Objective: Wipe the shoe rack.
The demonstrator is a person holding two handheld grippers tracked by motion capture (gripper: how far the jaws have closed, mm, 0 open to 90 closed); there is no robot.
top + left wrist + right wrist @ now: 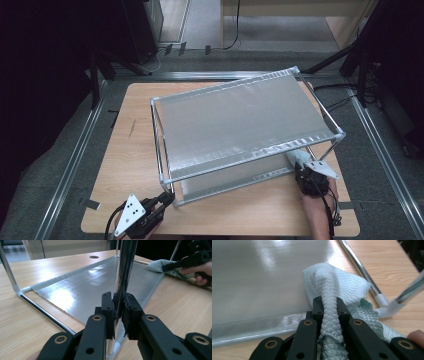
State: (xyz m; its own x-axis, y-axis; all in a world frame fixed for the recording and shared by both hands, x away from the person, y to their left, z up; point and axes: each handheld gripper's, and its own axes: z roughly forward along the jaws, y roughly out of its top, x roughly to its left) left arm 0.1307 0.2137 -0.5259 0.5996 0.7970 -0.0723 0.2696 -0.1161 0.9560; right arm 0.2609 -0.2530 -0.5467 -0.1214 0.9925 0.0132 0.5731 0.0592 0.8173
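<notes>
A two-tier metal rack point(240, 120) with silvery shelf sheets stands on the wooden table point(130, 150). My left gripper point(167, 197) is at the rack's near left corner. In the left gripper view its jaws point(119, 307) are shut on the upright chrome post point(125, 270). My right gripper point(302, 172) is at the near right end of the lower shelf point(257, 277), shut point(329, 312) on a bunched pale blue-green cloth point(342, 285). The cloth point(297, 157) lies against the edge of the lower sheet. In the left gripper view, the cloth point(156, 265) and a hand on the right gripper point(175, 265) sit across the shelf.
A chrome bottom rail point(359, 267) and a corner post point(412, 290) run just right of the cloth. The table has a round hole point(94, 257) beyond the rack. Aluminium floor rails point(70, 165) frame the table, with dark stands and cables behind.
</notes>
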